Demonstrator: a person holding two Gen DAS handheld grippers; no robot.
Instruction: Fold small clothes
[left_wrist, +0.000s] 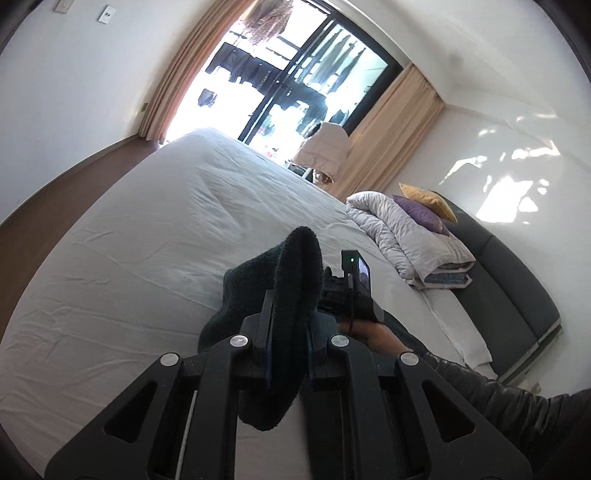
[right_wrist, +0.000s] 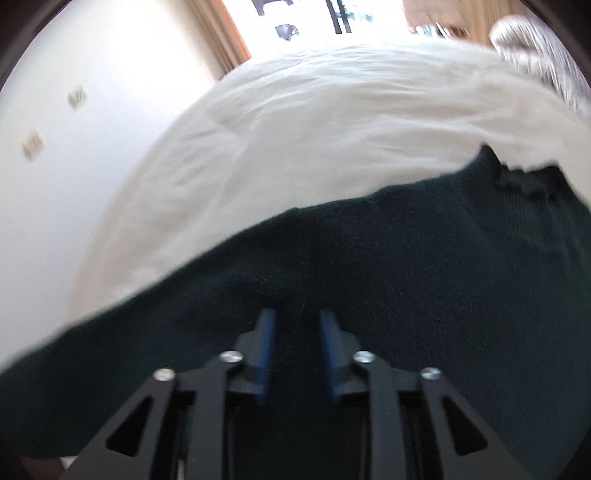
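One dark green knitted garment (left_wrist: 291, 295) is the only item of small clothing seen, and it is off the bed sheet (left_wrist: 147, 240) in the left wrist view, held up in the lower centre of the frame. The left gripper (left_wrist: 288, 332) has its jaws drawn narrow and clamped on a thick bunch of this fabric; part of it stands above the fingers and a lobe hangs below them. To the right of centre in the same view, the right gripper (left_wrist: 347, 291) appears from outside, with the person's hand behind it, right against the garment; its jaws are hidden there.

From the right wrist view, the right gripper (right_wrist: 293, 350) shows its blue pads (right_wrist: 266, 354) a moderate gap apart, with the garment (right_wrist: 369, 277) filling the whole lower half of the frame behind and between them. Whether the pads actually pinch cloth cannot be told; the frame is blurred.

Assessment: no finished fold is visible. The garment is bunched and raised, not laid flat, and no folded pile of small clothes shows on the sheet. A folded quilt (left_wrist: 406, 236) with cushions sits at the right of the frame, apart from the work. Folding appears to be at an early stage: spreading, creasing and setting down all remain.
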